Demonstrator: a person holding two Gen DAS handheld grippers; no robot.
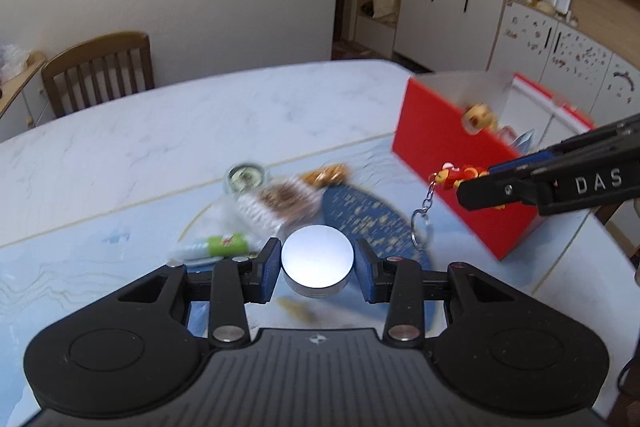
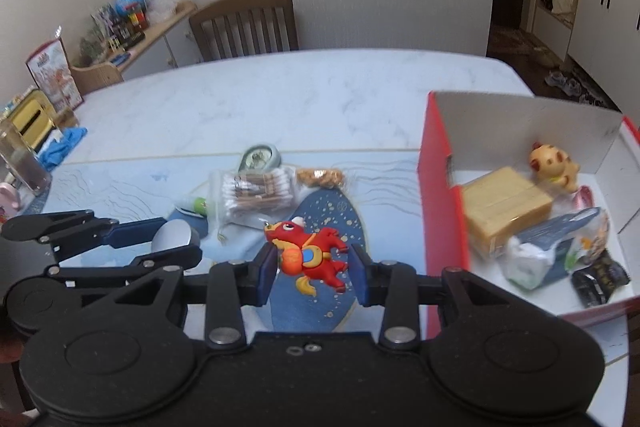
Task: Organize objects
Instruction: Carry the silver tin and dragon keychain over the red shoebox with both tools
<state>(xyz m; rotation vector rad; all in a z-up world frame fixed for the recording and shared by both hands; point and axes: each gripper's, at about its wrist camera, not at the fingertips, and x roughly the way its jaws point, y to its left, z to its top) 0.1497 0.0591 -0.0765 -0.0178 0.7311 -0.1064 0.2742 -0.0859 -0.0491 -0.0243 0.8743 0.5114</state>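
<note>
My left gripper clamped on a round silver tin, my right gripper fingers pinching a red dragon keychain, red box beside on the desk

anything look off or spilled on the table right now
Nothing spilled or damaged. The loose items lie jumbled on the table, not yet in the red box. The key ring dangles from the red dragon toy in the right gripper.
</note>
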